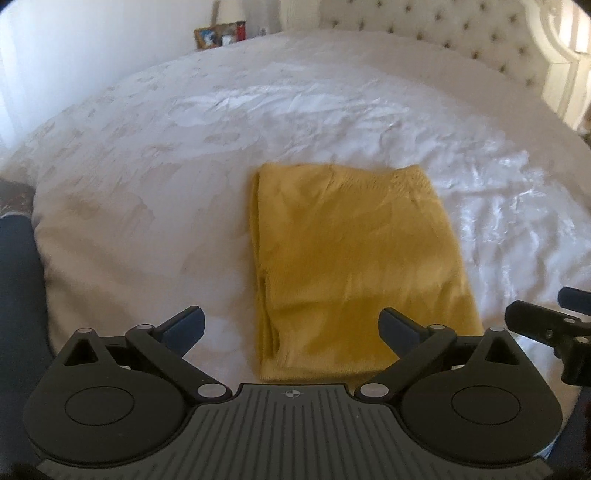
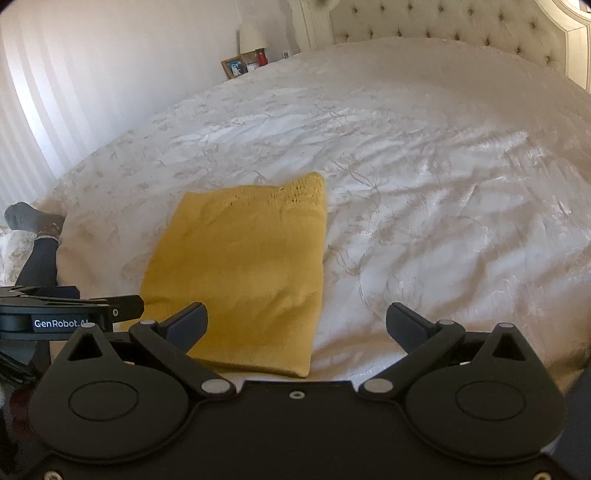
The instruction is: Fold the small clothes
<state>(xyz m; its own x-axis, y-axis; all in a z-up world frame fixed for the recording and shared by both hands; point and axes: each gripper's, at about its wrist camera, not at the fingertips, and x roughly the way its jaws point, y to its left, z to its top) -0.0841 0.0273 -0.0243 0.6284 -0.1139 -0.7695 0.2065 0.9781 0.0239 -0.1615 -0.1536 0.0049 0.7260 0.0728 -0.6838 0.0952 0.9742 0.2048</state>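
One yellow garment (image 1: 354,266), folded into a rectangle, is being displayed flat on the white bedspread (image 1: 155,155), while the left gripper (image 1: 291,328) and right gripper (image 2: 297,325) are being held wide apart, empty, just above its near edge.

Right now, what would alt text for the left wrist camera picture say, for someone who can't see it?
A folded mustard-yellow garment lies flat on a white bedspread, just beyond the open left gripper. A tufted headboard stands behind.
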